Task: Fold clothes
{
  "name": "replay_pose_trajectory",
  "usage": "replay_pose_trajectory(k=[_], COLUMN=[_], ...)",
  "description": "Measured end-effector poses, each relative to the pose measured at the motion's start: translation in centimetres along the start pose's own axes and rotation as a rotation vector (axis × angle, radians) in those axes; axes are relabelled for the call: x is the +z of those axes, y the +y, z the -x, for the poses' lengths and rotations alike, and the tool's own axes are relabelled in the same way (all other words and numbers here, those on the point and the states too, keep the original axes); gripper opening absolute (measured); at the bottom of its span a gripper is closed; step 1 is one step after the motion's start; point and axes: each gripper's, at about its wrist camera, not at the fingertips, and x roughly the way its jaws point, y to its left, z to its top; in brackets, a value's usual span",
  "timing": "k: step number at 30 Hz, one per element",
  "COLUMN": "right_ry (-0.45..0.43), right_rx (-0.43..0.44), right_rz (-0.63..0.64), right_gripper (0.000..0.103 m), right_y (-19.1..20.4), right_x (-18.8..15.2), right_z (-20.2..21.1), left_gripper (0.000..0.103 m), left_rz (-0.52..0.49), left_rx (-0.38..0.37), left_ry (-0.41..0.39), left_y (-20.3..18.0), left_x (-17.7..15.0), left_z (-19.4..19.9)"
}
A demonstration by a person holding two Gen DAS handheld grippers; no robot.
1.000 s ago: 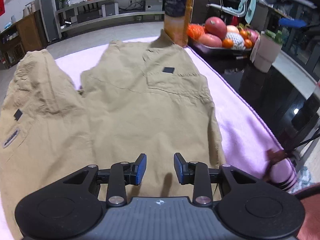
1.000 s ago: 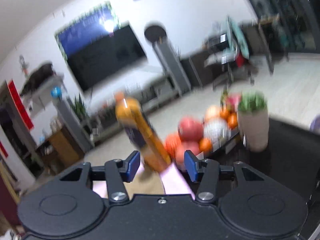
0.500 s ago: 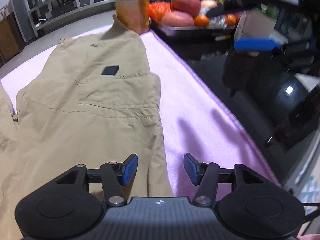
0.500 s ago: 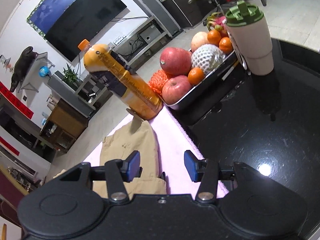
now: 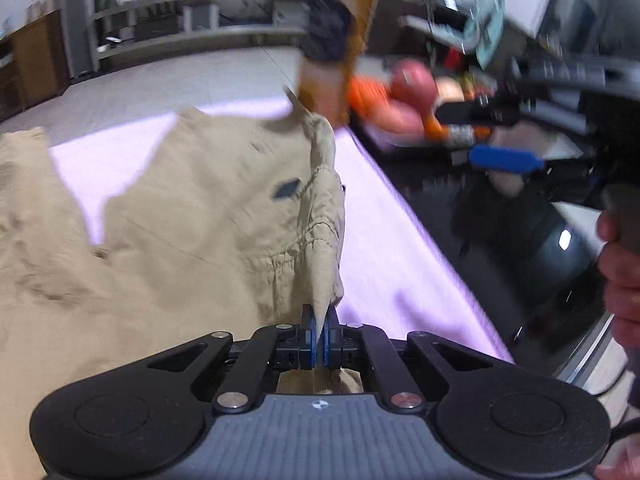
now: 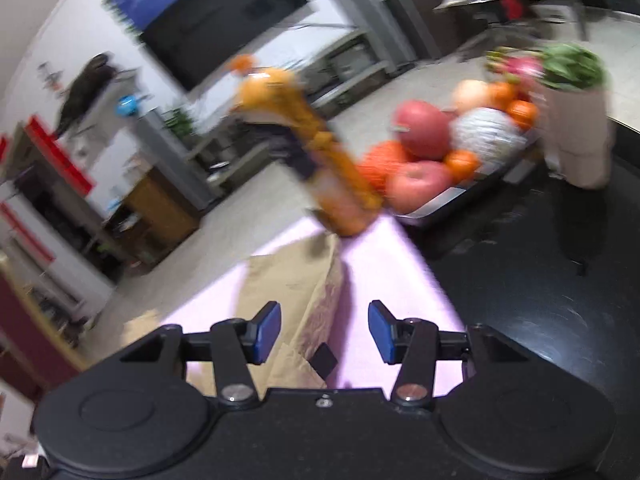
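The left gripper (image 5: pixel 319 334) pinches the khaki trousers' (image 5: pixel 192 232) edge at six o'clock, while the right gripper (image 6: pixel 323 332) hangs half-open, gripping nothing.

The left gripper (image 5: pixel 320 334) points steeply downward, its two blue pads pressed together on a pinched ridge of tan cloth (image 5: pixel 324 276) that rises between them. The right gripper (image 6: pixel 323 332) tilts down less steeply, its blue pads standing apart with nothing touching either of them. In the left wrist view this right gripper (image 5: pixel 504 158) shows ahead and to the right, blurred, one blue pad edge-on. A bare hand (image 5: pixel 622 280) wraps its handle at the far right edge of that view.
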Motion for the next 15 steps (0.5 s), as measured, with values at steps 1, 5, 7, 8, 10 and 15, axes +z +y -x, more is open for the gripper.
replay_pose_trajectory(k=[1, 5, 7, 8, 10, 15], right_ry=[0.023, 0.171, 0.203, 0.21, 0.222, 0.23], right_rx=[0.022, 0.048, 0.004, -0.011, -0.037, -0.204], right_rz=[0.02, 0.022, -0.012, -0.038, -0.082, -0.103], right_gripper=[0.049, 0.061, 0.061, 0.061, 0.061, 0.058], right_y=[0.9, 2.4, 1.8, 1.3, 0.4, -1.5], right_x=[0.8, 3.2, 3.8, 4.0, 4.4, 4.2], right_z=[-0.5, -5.7, -9.1, -10.7, -13.8, -20.5], left_gripper=[0.003, 0.003, 0.003, 0.003, 0.003, 0.003], left_rz=[0.023, 0.106, 0.123, 0.126, 0.125, 0.086], left_rx=[-0.01, -0.031, -0.041, -0.046, -0.06, -0.101], left_ry=[-0.015, -0.023, -0.008, 0.0, 0.02, 0.061], left_y=[1.0, 3.7, 4.1, 4.2, 4.2, 3.5], left_x=[0.1, -0.2, -0.6, -0.9, -1.5, -2.8], left_z=[0.9, 2.0, 1.6, 1.3, 0.9, -0.7])
